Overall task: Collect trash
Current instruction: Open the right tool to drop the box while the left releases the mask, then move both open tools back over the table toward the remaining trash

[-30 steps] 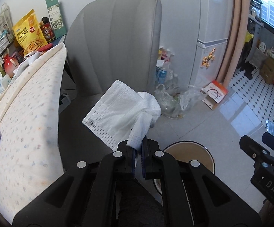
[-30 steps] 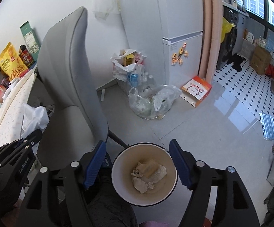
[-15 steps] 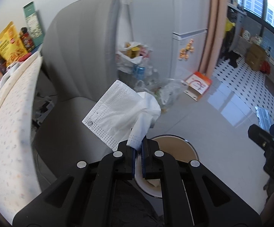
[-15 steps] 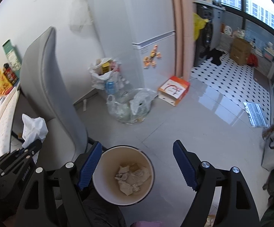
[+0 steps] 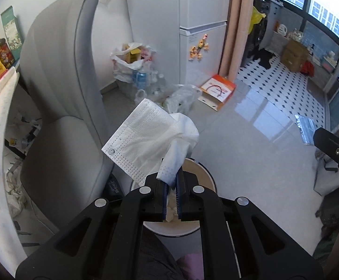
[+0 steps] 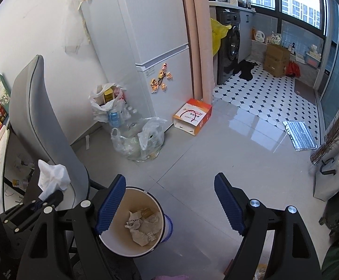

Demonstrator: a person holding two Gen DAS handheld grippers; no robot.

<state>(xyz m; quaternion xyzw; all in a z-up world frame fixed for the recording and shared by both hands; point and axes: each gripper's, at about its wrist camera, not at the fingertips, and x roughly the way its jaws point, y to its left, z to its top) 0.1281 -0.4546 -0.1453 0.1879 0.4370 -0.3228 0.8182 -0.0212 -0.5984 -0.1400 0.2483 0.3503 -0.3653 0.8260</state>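
**Tissue carried over the bin**

Both hands have swung away from the bench toward the open floor, and the trash bin [image 5: 208, 170] now sits under the left gripper [image 5: 171, 182]. That gripper hides most of the bin's inside. Its fingers pinch the white tissue [image 5: 150, 137], angled steeply down. The right gripper [image 6: 169, 200] has its fingers spread, empty, beside the bin. Behind stands the grey chair [image 5: 62, 74].

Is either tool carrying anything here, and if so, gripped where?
The left tool pinches a white tissue by a twisted lower corner; the rest fans out above the bin. The right tool holds nothing.
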